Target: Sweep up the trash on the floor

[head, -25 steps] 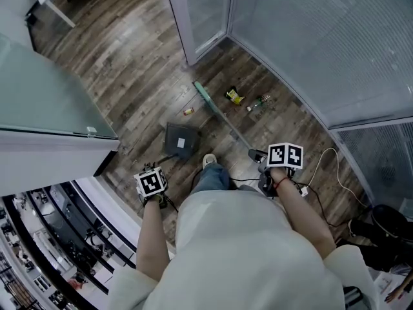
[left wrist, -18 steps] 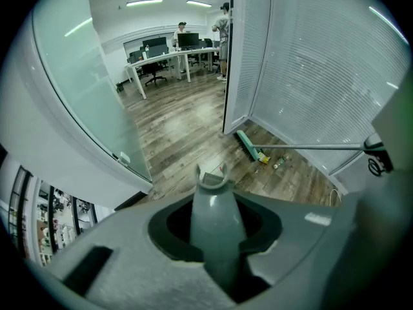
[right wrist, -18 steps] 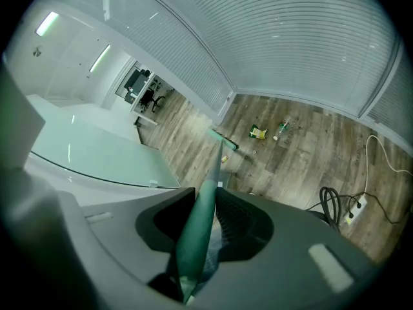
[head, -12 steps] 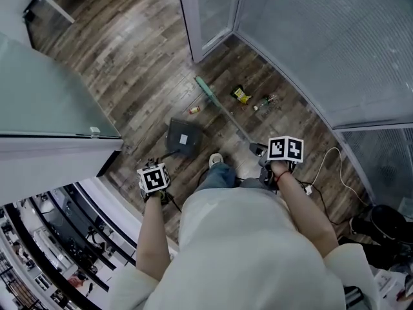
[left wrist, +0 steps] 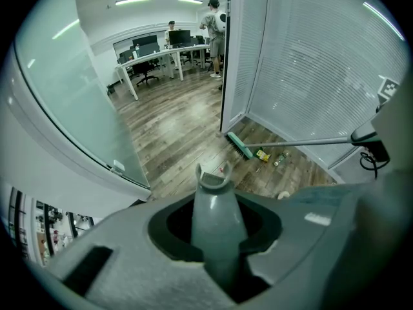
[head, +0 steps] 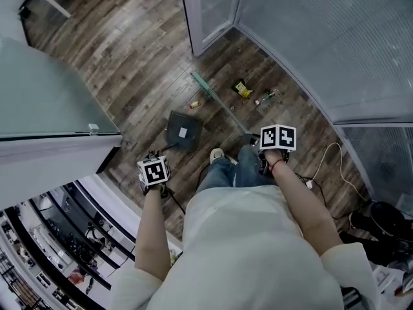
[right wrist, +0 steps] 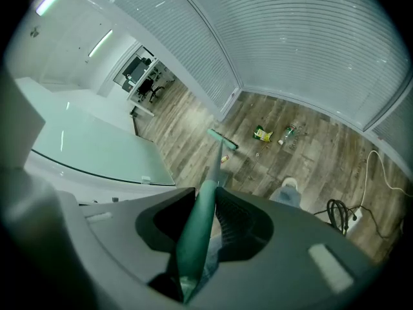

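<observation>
From the remote station, I hold two tools over a wood-plank floor (head: 129,57) in a glass-walled office corner. My left gripper (left wrist: 216,237) is clenched round the grey handle (left wrist: 213,202) of a long-handled dustpan (head: 182,130), whose dark pan sits flat on the planks ahead of my left side. My right gripper (right wrist: 197,231) is clamped on the green shaft (right wrist: 205,199) of a broom (head: 227,110), which slants away from me across the floor.

The broom head (head: 204,86) rests on the floor near the foot of the glass partition (head: 213,11), beyond the dustpan and apart from it. The trash lies in two spots. A yellow wrapper (head: 242,90) and a small bottle (head: 266,97) sit side by side to the right of the broom head, close to the blind-covered glass wall, with a few tiny crumbs around them. A small scrap (head: 193,104) lies between the broom head and the dustpan, just beside the broom's shaft and short of the pan's edge.

In the head view, one pale shoe (head: 217,155) shows between the two grippers. A white cable (head: 335,163) loops over the floor at my right.
</observation>
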`<state>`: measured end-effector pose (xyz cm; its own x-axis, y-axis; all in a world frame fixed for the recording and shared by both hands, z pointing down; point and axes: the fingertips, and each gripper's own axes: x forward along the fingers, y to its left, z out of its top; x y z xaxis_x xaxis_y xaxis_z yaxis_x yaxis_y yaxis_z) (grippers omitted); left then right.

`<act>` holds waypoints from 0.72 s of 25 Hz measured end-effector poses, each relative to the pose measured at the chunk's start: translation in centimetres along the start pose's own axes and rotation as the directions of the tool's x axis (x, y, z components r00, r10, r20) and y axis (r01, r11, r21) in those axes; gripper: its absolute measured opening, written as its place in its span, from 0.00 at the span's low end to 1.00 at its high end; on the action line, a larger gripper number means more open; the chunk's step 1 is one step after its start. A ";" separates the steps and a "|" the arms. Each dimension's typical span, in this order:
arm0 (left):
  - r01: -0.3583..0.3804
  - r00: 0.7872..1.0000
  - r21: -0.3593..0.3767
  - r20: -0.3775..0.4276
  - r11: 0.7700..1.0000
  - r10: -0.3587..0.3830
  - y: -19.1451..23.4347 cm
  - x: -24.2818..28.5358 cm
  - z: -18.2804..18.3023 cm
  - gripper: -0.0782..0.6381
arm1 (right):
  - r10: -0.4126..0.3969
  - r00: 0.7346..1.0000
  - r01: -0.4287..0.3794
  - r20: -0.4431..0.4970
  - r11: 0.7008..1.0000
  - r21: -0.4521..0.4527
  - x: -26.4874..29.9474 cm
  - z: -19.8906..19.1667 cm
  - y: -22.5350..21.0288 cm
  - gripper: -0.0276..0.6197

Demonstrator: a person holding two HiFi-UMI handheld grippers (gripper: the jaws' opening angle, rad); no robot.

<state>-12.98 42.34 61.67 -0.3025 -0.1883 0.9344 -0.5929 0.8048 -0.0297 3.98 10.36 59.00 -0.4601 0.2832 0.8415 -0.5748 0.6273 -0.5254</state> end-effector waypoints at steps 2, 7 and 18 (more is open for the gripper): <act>0.001 1.000 0.001 0.001 1.000 -0.001 -0.1 0.6 0.2 0.24 | -0.011 1.000 0.011 -0.011 1.000 -0.010 0.9 0.3 -0.1 0.21; 0.000 1.000 -0.016 -0.005 1.000 0.000 -0.1 1.9 0.4 0.24 | -0.029 0.999 0.028 -0.037 0.999 -0.018 3.2 0.9 -0.5 0.21; 0.011 1.000 -0.012 -0.005 1.000 -0.011 -0.7 4.4 0.7 0.24 | -0.082 0.994 0.075 -0.076 0.993 -0.094 6.6 3.8 -0.3 0.21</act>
<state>-14.43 40.53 65.58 -0.2919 -0.1940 0.9366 -0.5870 0.8095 -0.0153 -1.47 9.30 64.26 -0.3588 0.2848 0.8889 -0.5416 0.7121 -0.4468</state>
